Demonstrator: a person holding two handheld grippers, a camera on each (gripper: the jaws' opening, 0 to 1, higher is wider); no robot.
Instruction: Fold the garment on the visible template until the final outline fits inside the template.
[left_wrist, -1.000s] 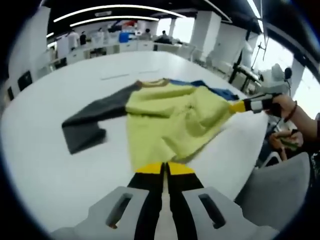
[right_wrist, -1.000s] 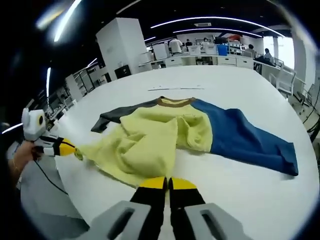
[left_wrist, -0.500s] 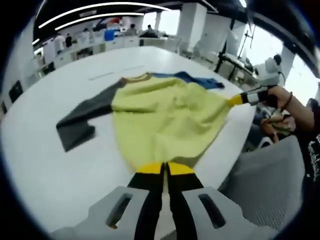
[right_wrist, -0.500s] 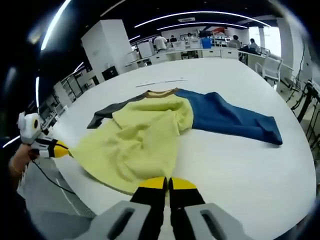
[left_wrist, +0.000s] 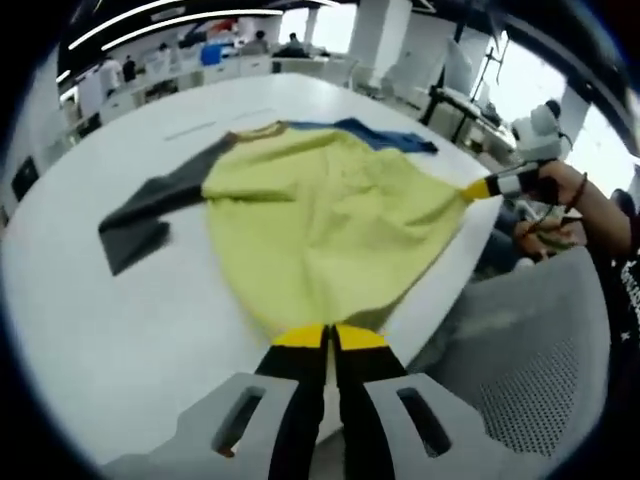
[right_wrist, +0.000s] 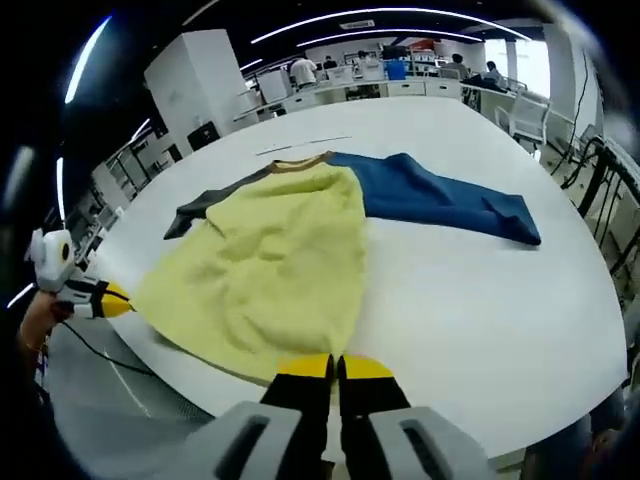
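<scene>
No readable text, labels, brands, numbers or signs in either view; garment (left_wrist: 320, 215) carried no legible print; background furniture and fixtures too small and blurred for any lettering to be made out

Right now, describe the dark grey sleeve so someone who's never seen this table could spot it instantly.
Start at the big white oval table and find the yellow-bodied sweatshirt spread across it. The dark grey sleeve sticks out from one shoulder, lying flat with its cuff end folded. The opposite blue sleeve is straight.
</scene>
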